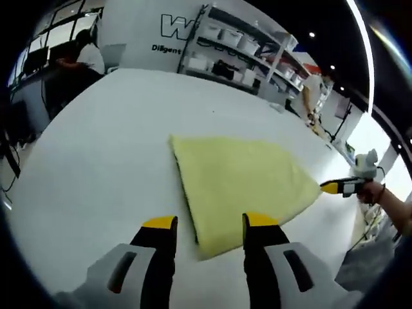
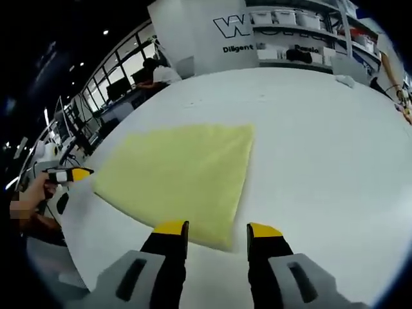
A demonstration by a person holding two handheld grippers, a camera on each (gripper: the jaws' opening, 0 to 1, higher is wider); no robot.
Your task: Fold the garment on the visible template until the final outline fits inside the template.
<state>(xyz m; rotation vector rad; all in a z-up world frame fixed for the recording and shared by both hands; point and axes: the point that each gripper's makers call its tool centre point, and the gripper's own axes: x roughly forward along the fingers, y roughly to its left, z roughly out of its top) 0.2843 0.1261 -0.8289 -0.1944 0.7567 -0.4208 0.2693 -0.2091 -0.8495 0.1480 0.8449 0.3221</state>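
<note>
A yellow garment [image 1: 238, 180] lies folded flat on the white table [image 1: 109, 148], tapering to a point at the right. A thin dark edge shows under its left side. My left gripper [image 1: 210, 222] is open, with the garment's near corner just ahead between the jaws. My right gripper [image 1: 338, 187], held in a hand, has its tip at the garment's right point. In the right gripper view the garment [image 2: 180, 174] spreads ahead, and my right gripper [image 2: 217, 228] stands open over its near corner. The left gripper [image 2: 67, 174] sits by the garment's left corner.
Storage shelves [image 1: 238, 48] and a white wall with lettering stand beyond the table's far edge. A person [image 1: 87, 55] sits at a desk at the back left. The white table [image 2: 322, 148] stretches wide to the right of the garment. Windows and desks [image 2: 109, 96] lie at the left.
</note>
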